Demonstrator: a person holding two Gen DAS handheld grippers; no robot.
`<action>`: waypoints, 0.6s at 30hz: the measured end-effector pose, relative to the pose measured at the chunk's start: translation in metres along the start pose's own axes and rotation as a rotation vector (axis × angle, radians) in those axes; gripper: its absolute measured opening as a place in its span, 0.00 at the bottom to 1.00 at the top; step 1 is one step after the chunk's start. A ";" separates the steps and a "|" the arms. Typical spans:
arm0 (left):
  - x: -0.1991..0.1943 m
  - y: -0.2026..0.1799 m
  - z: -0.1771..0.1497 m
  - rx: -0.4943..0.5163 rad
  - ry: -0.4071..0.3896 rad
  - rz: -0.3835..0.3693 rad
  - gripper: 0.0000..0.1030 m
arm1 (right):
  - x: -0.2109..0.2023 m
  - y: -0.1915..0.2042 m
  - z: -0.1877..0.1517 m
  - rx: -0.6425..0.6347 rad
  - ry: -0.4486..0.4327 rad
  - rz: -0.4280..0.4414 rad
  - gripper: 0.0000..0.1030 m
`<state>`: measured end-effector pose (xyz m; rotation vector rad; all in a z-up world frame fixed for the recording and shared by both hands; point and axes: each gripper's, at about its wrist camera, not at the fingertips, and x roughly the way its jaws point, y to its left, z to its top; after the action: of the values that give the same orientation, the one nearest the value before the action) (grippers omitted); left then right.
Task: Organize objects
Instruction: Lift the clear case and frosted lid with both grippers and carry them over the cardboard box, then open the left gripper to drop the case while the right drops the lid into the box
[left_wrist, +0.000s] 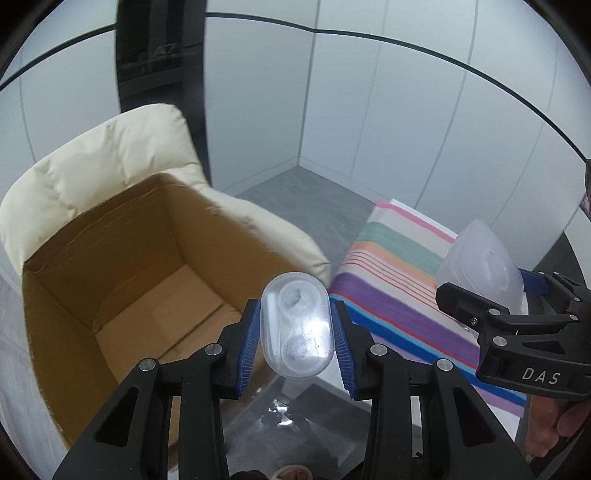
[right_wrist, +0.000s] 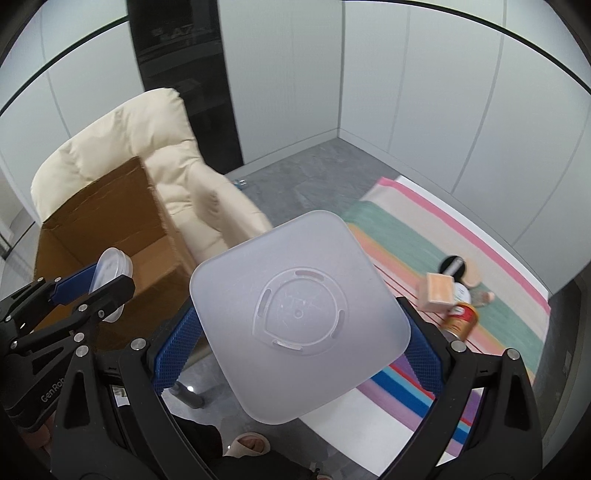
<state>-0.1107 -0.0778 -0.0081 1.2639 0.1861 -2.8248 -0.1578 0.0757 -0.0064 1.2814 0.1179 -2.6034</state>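
A striped cloth (right_wrist: 436, 236) covered the worktop in a white-panelled room; one cardboard box (left_wrist: 122, 280) sat on one cream armchair (left_wrist: 110, 162) at ten o'clock. The left tongs (left_wrist: 295, 328) were clamped on one clear oval case (left_wrist: 295, 325), the right tongs (right_wrist: 299, 350) on one frosted square container (right_wrist: 295, 306); one can (right_wrist: 461, 317) and one wooden block (right_wrist: 439, 291) lay at three o'clock.

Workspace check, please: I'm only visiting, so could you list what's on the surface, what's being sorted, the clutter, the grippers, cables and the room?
Surface: glass table partly under a striped cloth.
Job's things: clear oval case, frosted square container, open cardboard box on a cream armchair.
Clutter: wooden block, can, black round item on the cloth.
Grippers: left gripper shut on the case; right gripper shut on the container.
Cables: nothing seen.
Surroundings: pale wall panels, grey floor.
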 end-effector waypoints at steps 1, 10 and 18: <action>-0.001 0.006 0.000 -0.008 -0.001 0.007 0.38 | 0.001 0.005 0.002 -0.006 -0.001 0.009 0.96; -0.007 0.050 -0.004 -0.071 0.007 0.062 0.38 | 0.010 0.055 0.015 -0.068 0.000 0.073 0.96; -0.009 0.083 -0.015 -0.121 0.035 0.095 0.38 | 0.018 0.096 0.021 -0.126 0.005 0.110 0.96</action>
<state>-0.0866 -0.1582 -0.0190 1.2623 0.2863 -2.6694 -0.1609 -0.0245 -0.0045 1.2162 0.2026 -2.4584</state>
